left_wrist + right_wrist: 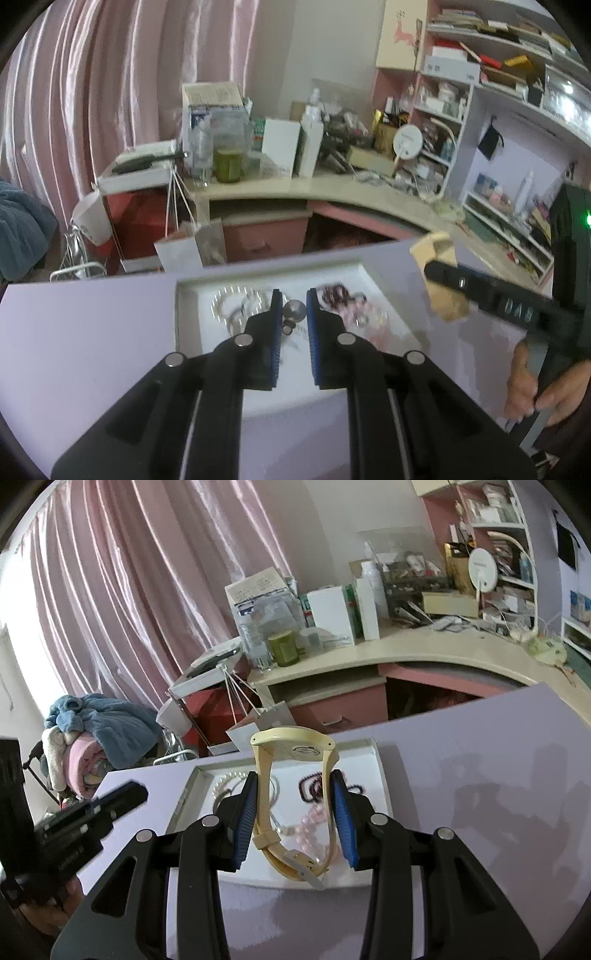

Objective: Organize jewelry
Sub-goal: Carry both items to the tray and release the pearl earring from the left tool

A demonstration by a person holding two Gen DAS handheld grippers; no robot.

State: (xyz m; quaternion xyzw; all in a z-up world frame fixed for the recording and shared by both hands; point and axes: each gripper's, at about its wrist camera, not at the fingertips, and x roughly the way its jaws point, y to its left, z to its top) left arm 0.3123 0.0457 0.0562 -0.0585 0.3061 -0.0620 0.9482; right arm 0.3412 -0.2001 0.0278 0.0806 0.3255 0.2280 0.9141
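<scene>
We see the white tray point(378, 771) on the lilac table point(480, 775) holding a pearl strand point(225, 782), dark beads point(312, 784) and pink beads point(308, 825). Right gripper point(294, 786) clamps the cream watch point(291, 749) by its strap above the tray; left gripper point(294, 308) is pinched narrow on a small round silver piece point(294, 311). That piece is blurred, can't tell what it is; tray contents in the left view smear too

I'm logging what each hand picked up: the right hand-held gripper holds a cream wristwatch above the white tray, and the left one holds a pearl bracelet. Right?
Not quite. The left hand-held gripper holds a small round silver piece, not the pearl bracelet, which lies in the white tray, as the left wrist view shows. The right hand-held gripper does hold the cream wristwatch.
</scene>
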